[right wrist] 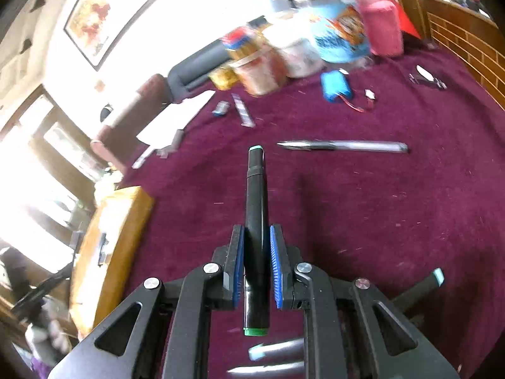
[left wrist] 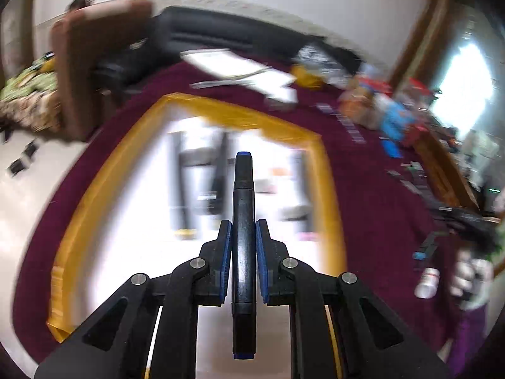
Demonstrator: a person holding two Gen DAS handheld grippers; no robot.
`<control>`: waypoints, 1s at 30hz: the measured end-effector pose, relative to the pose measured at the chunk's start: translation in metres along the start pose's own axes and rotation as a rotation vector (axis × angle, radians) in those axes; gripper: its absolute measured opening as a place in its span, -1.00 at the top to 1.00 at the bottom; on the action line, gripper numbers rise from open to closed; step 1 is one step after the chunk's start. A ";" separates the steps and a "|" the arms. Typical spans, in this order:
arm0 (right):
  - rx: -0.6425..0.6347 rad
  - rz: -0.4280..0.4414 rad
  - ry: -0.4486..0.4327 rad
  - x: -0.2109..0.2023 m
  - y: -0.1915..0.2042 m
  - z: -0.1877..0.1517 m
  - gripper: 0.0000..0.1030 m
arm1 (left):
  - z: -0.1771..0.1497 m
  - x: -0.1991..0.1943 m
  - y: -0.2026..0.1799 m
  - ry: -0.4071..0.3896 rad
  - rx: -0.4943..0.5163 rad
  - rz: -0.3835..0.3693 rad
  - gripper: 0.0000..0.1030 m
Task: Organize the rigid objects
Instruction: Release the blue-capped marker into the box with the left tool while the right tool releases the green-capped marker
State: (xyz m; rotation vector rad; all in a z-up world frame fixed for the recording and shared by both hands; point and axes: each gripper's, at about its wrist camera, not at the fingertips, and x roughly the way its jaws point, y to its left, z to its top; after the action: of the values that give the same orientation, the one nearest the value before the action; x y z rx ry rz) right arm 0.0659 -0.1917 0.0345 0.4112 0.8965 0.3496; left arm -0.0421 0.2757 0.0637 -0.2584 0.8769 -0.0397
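My left gripper (left wrist: 243, 230) is shut on a black marker with blue end caps (left wrist: 242, 189) and holds it above a white tray with an orange-yellow rim (left wrist: 107, 170); several dark pens lie blurred inside it. My right gripper (right wrist: 256, 237) is shut on a black marker with teal and green end caps (right wrist: 257, 195) above the maroon cloth (right wrist: 378, 221). The tray (right wrist: 126, 208) shows at the left in the right wrist view. A clear ballpoint pen (right wrist: 344, 146) lies ahead of the right gripper. More markers (right wrist: 274, 349) lie under it, another marker (right wrist: 423, 284) at its right.
A blue battery pack with wires (right wrist: 336, 85), a folding knife (right wrist: 426, 79), snack jars and bags (right wrist: 262, 69) and white papers (right wrist: 170, 123) lie at the far side. A small white bottle (left wrist: 427, 282) and scattered small items (left wrist: 413, 183) lie right of the tray. A brown chair (left wrist: 85, 72) stands beyond.
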 end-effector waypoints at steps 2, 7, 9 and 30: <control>-0.020 0.025 0.001 -0.009 0.020 -0.002 0.73 | 0.002 0.011 0.026 0.030 -0.037 0.043 0.76; -0.063 0.117 0.060 -0.006 0.077 -0.011 0.73 | 0.011 0.039 0.066 0.117 -0.152 0.075 0.76; -0.078 0.145 0.098 0.006 0.102 -0.018 0.72 | 0.014 0.044 0.073 0.135 -0.170 0.068 0.76; -0.170 0.218 0.359 0.131 0.262 -0.077 0.72 | -0.020 -0.047 0.098 -0.111 -0.246 -0.090 0.03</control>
State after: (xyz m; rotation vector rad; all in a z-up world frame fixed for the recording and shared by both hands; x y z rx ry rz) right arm 0.0477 0.1107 0.0291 0.2932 1.1646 0.7105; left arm -0.0942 0.3727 0.0640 -0.5253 0.7590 -0.0010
